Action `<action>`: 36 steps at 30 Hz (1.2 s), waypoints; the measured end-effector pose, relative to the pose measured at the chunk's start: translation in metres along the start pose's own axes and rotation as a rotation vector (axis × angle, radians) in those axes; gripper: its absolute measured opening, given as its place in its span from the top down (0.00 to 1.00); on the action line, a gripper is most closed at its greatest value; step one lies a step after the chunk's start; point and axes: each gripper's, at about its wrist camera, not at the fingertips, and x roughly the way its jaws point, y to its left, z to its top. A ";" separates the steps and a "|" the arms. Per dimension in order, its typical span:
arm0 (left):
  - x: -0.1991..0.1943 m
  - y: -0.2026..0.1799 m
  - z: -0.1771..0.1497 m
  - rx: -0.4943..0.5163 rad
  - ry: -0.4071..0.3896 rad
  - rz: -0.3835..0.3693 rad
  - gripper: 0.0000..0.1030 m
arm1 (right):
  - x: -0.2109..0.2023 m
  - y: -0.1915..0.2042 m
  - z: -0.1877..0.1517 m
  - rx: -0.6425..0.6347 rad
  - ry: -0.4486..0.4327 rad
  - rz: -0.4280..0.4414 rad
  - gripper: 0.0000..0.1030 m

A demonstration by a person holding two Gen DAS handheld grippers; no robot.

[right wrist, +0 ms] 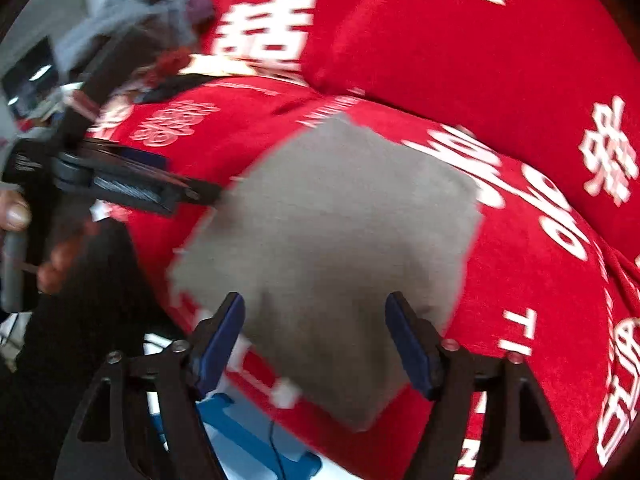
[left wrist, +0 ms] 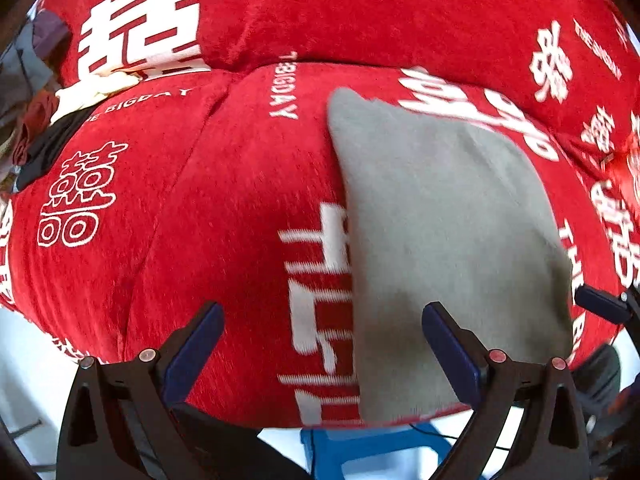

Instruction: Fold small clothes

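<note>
A grey folded cloth (left wrist: 448,240) (right wrist: 328,240) lies flat on a red plush cover (left wrist: 224,208) (right wrist: 520,280) printed with white characters. My left gripper (left wrist: 324,344) is open and hovers over the cover, with its right finger above the cloth's left edge. Over the cloth's near part my right gripper (right wrist: 316,340) is open too, and no pad presses on the fabric. The right wrist view shows the left gripper (right wrist: 132,184) side-on at the left, held by a hand (right wrist: 16,212). A finger of the right gripper (left wrist: 600,304) shows at the right edge of the left wrist view.
A pile of mixed clothes (left wrist: 40,100) (right wrist: 152,20) sits at the far left end of the cover. A red back cushion (left wrist: 360,12) (right wrist: 460,40) rises behind the seat. Below the front edge stands a blue stool (left wrist: 360,448) (right wrist: 248,432) on a pale floor.
</note>
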 end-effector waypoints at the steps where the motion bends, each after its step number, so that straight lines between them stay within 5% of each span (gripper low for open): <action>1: 0.003 -0.004 -0.004 0.017 0.003 0.009 0.03 | 0.002 0.009 -0.001 -0.032 0.007 0.006 0.23; 4: 0.015 -0.004 -0.012 0.009 0.036 0.011 0.03 | 0.022 0.023 -0.009 -0.082 0.063 -0.024 0.24; 8: 0.019 0.002 -0.014 -0.017 0.050 -0.012 0.01 | 0.042 -0.001 -0.032 0.008 0.143 -0.062 0.24; 14: 0.001 -0.002 -0.015 0.007 0.017 0.016 0.01 | 0.010 -0.025 -0.048 0.091 0.118 -0.044 0.23; 19: 0.000 -0.015 0.021 -0.002 -0.022 -0.005 0.01 | -0.011 -0.041 -0.016 0.096 0.017 -0.026 0.23; 22: 0.019 -0.021 0.051 -0.025 -0.003 0.021 0.01 | 0.008 -0.049 0.019 0.052 -0.001 -0.073 0.23; 27: 0.054 -0.021 0.066 -0.050 0.073 0.056 0.01 | 0.064 -0.063 0.047 0.080 0.094 -0.045 0.23; 36: 0.051 -0.021 0.043 -0.030 0.057 0.044 0.00 | 0.052 -0.059 0.007 0.088 0.032 -0.053 0.21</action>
